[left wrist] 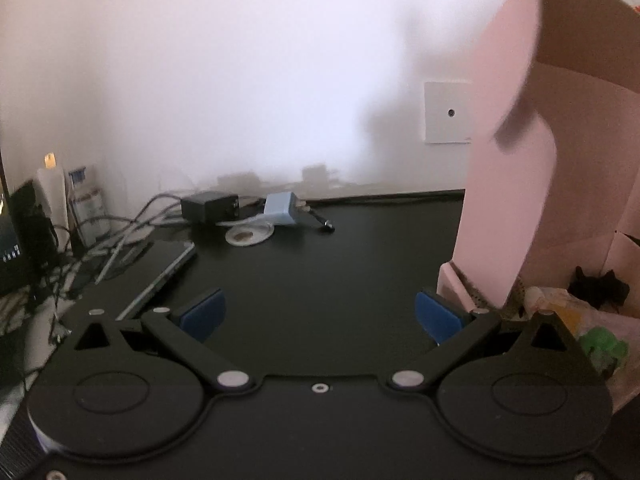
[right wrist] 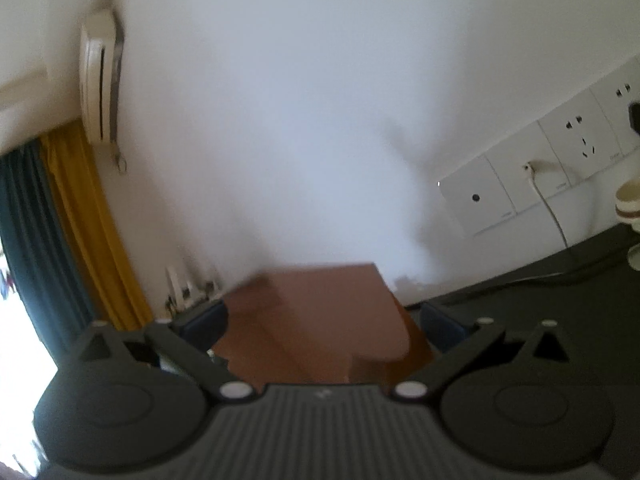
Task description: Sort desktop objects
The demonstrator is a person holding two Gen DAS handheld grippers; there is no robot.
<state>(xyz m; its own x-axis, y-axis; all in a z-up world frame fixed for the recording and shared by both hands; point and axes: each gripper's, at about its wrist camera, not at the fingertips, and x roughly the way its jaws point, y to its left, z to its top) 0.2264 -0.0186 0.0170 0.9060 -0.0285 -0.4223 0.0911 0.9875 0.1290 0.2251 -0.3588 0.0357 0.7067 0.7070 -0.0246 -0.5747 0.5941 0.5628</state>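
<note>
My left gripper (left wrist: pixel 320 314) is open and empty, low over the black desk (left wrist: pixel 320 264), its blue pads wide apart. A pink cardboard box (left wrist: pixel 560 200) with raised flaps stands just right of it, holding small items: something green (left wrist: pixel 602 350), yellow and black. My right gripper (right wrist: pixel 324 326) is open, tilted up toward the wall, its jaws either side of a brown cardboard flap (right wrist: pixel 316 320) without gripping it. At the desk's far side lie a black adapter (left wrist: pixel 210 205), a light blue charger (left wrist: pixel 282 208), a round white lid (left wrist: pixel 250 235) and a dark pen (left wrist: pixel 322 221).
Tangled cables (left wrist: pixel 100 240) and a flat grey device (left wrist: pixel 168 268) lie at the left of the desk. White wall sockets (right wrist: pixel 560 152) with a plugged cable sit on the wall. Yellow and dark curtains (right wrist: pixel 60 248) hang at left. A striped cup (right wrist: pixel 628 204) is at far right.
</note>
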